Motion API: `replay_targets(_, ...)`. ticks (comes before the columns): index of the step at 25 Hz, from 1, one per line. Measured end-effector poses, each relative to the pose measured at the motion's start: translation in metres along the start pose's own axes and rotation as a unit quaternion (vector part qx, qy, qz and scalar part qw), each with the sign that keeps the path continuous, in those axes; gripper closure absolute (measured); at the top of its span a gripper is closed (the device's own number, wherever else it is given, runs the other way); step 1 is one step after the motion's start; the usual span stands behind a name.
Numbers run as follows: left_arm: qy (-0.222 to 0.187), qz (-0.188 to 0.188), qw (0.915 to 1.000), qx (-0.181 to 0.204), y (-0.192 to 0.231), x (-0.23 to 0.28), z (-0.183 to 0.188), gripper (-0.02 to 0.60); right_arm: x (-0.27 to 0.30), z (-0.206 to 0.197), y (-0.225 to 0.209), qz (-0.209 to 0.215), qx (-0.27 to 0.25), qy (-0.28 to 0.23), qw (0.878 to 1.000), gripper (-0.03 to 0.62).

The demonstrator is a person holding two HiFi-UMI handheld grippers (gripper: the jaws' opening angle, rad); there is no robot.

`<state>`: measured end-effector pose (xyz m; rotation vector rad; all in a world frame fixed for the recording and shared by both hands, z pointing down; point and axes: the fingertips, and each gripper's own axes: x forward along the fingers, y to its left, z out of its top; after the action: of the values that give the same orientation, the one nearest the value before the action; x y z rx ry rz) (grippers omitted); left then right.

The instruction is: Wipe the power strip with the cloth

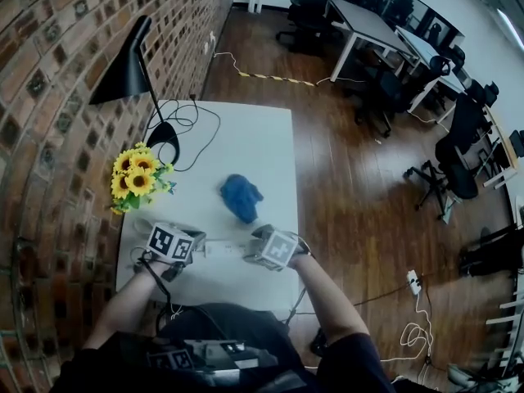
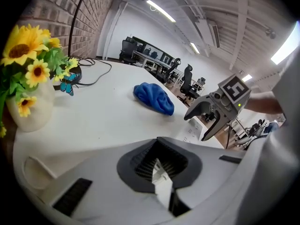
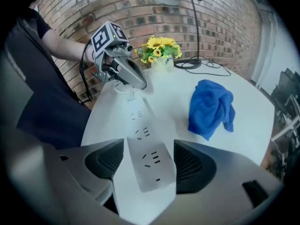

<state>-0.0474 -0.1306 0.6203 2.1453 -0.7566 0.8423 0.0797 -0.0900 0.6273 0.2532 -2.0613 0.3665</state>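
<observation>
- Power strip (image 3: 143, 139) lies along the white table's (image 1: 246, 137) front edge, bare top beyond.
- My right claw (image 3: 150, 165) gapes astride its right end; my left claw (image 2: 159, 172) is clamped on its left end.
- Blue cloth (image 1: 241, 196) sits mid-table, well clear.

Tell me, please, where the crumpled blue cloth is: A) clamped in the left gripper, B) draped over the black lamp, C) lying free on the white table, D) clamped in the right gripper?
C: the crumpled blue cloth lies loose on the white table, while the open right gripper straddles the white power strip instead.
</observation>
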Motion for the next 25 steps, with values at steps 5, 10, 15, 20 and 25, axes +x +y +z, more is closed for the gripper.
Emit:
replay_targets(5,-0.029,0.014,0.9992,-0.024,0.001,-0.003,0.004,0.569,0.014,-0.006,0.000,-0.001,-0.019,0.014,1.000,0.255)
replay_targets(10,-0.042,0.033,0.9976,-0.043,0.003,-0.008,0.006,0.571,0.014,-0.005,-0.004,-0.007,-0.030,-0.006,0.999,0.253)
replay_targets(15,-0.036,0.041,0.9974,-0.047,-0.002,-0.004,0.005,0.571,0.015,-0.007,-0.002,0.008,-0.028,-0.010,1.000,0.250)
replay_targets(20,-0.025,0.023,0.9993,-0.012,-0.027,0.007,0.006,0.568,0.013,-0.004,0.000,0.012,-0.046,-0.013,0.999,0.247)
replay_targets(25,-0.010,0.017,0.9988,0.046,-0.046,0.019,0.011,0.568,0.019,-0.003,0.014,0.005,-0.109,0.027,0.994,0.284)
